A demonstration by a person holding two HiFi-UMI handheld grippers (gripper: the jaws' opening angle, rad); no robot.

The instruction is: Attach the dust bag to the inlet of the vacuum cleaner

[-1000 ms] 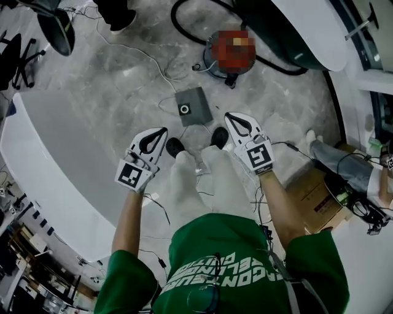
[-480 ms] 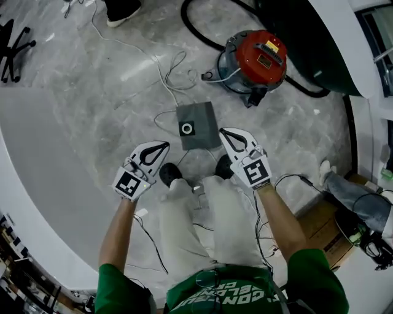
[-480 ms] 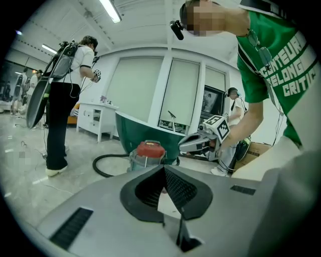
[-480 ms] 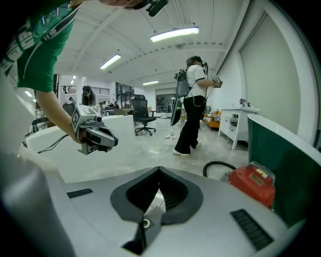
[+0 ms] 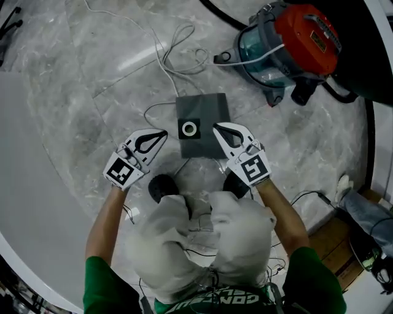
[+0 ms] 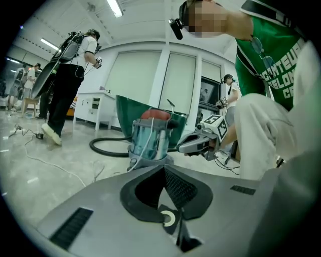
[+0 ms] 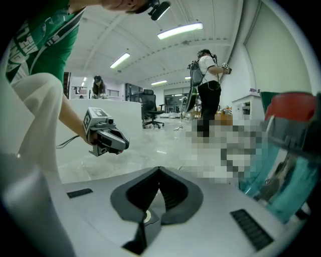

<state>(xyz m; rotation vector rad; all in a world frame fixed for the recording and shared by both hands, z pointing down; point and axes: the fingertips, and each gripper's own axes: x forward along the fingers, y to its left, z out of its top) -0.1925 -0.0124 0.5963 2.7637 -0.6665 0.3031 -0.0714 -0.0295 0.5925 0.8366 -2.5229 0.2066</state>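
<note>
The grey square dust bag point(image 5: 202, 126) lies flat on the marble floor, its white inlet ring point(image 5: 190, 128) facing up. The vacuum cleaner point(image 5: 288, 46), red lid on a teal drum, stands beyond it to the right. My left gripper point(image 5: 161, 132) hovers just left of the bag and my right gripper point(image 5: 216, 127) over its right part; both are shut with nothing in them. In the left gripper view the jaws point(image 6: 163, 168) meet at the tip, with the vacuum point(image 6: 150, 138) and the right gripper point(image 6: 200, 143) ahead. The right gripper view shows its closed jaws point(image 7: 159, 170) and the left gripper point(image 7: 108, 138).
A white cable point(image 5: 166, 55) loops across the floor from the vacuum. A black hose point(image 5: 215, 6) curves at the top. The person's shoes point(image 5: 161, 186) sit just behind the bag. A white curved counter point(image 5: 24, 184) bounds the left. Another person's leg point(image 5: 362, 202) and a cardboard box point(image 5: 331, 239) lie at right.
The person has crouched down. Both grippers have sunk towards the floor and now sit at the dust bag's edges; bag and vacuum look larger and closer. Jaws stayed shut.
</note>
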